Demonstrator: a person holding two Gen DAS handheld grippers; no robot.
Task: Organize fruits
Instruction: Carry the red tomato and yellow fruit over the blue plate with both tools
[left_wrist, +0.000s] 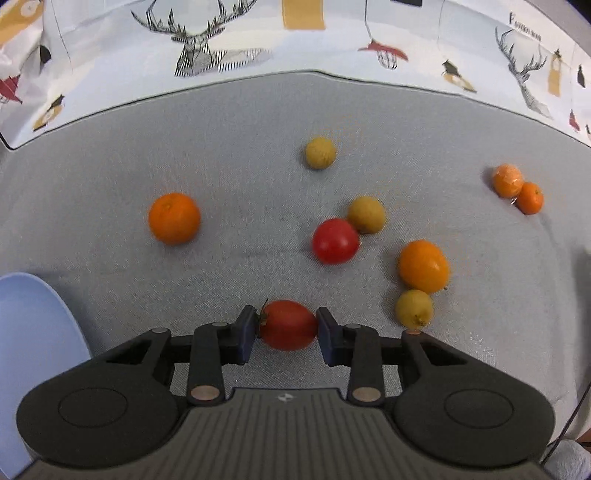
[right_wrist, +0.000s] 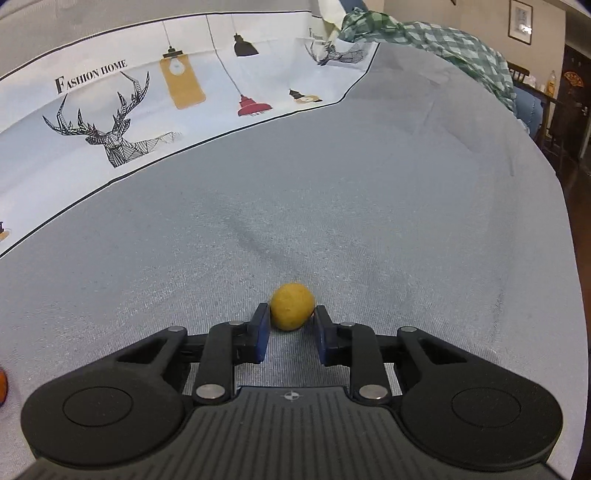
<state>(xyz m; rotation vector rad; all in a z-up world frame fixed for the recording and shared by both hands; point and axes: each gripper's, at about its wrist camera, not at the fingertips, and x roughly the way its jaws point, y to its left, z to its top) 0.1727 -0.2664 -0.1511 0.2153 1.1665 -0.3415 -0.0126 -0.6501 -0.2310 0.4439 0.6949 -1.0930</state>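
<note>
In the left wrist view my left gripper is shut on an oval red tomato, with a pad pressed against each end. It rests low on the grey cloth. Beyond it lie a second red tomato, three small yellow fruits, two oranges and two small mandarins. In the right wrist view my right gripper is shut on a small yellow fruit that sits on the cloth between its blue pads.
A pale blue plate lies at the left edge beside my left gripper. A printed cloth with deer and lamps borders the grey cloth at the back. A green checked cloth lies far right, where the surface drops off. An orange sliver shows at the left edge.
</note>
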